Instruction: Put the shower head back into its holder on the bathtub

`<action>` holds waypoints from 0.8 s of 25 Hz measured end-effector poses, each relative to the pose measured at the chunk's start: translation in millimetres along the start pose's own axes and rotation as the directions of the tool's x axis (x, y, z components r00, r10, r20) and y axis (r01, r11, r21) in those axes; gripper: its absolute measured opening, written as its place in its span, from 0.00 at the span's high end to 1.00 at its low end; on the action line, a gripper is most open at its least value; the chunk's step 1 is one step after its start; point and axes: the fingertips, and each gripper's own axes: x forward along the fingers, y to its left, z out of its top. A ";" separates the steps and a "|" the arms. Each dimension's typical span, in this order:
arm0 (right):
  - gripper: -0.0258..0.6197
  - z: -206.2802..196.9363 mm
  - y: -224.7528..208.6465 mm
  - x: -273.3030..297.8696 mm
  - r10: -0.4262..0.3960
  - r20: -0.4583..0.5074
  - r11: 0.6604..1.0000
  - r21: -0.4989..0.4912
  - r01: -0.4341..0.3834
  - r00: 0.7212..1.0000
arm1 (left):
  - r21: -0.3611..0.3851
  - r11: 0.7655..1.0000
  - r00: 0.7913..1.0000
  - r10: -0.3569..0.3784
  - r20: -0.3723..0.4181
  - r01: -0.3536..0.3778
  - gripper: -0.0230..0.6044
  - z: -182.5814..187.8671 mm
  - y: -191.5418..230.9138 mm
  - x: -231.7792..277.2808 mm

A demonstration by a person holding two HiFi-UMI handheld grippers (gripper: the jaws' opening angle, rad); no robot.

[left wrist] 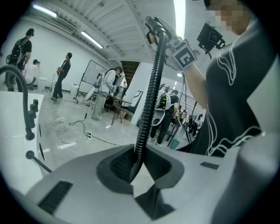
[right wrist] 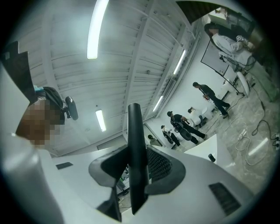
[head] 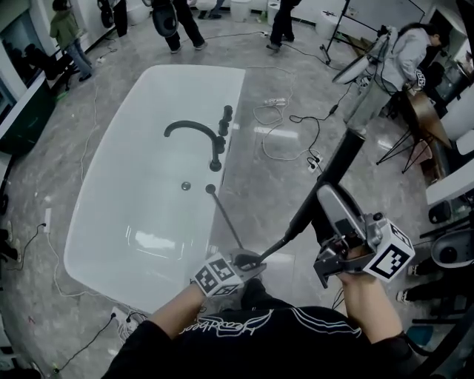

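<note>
Head view: white bathtub, glossy, rounded-rectangular, standing on a polished grey marbled floor. Its basin shows one round drain. A black arched faucet and short black deck fittings stand on the tub's right rim; which fitting is the holder cannot be told.

A thin black hose leaves the rim below the faucet and runs across the floor side to the left gripper. Left gripper view: the hose is ribbed and corrugated, and the textured pads are clamped on it. Past the jaws it climbs to the right gripper.

Right gripper view: right gripper is closed on the shower head, a smooth, matte black stick with a flat end, upright between the pads.

Position: in the head view the shower head is held over the floor right of the tub, tilted up and away, well apart from the deck fittings.

Room: open floor lies between tub rim and shower head. Loose cables lie near the far rim. A tripod stands at far right, and people stand beyond the tub's far end.
</note>
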 end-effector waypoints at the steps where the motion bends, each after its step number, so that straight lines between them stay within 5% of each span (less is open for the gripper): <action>1: 0.75 -0.5 -2.7 -0.2 -0.003 -0.001 1.000 0.001 0.003 1.000 | -0.005 1.000 1.000 0.004 -0.001 -0.004 0.86 -1.4 1.6 -0.7; 8: 0.75 -6.4 -37.3 -16.3 -0.093 -0.058 0.989 -0.121 0.086 0.994 | -0.099 0.992 0.997 0.077 -0.015 -0.078 0.86 -18.7 22.2 -28.8; 14: 0.75 -22.0 -78.0 -38.5 -0.133 -0.091 0.991 -0.026 0.131 0.987 | -0.182 0.967 0.983 0.185 0.012 -0.180 0.86 -20.8 47.2 -75.3; 20: 0.75 -24.0 -92.3 -42.3 -0.037 -0.082 0.996 0.076 0.043 0.996 | -0.207 0.921 0.938 0.343 0.037 -0.329 0.86 7.1 74.6 -119.5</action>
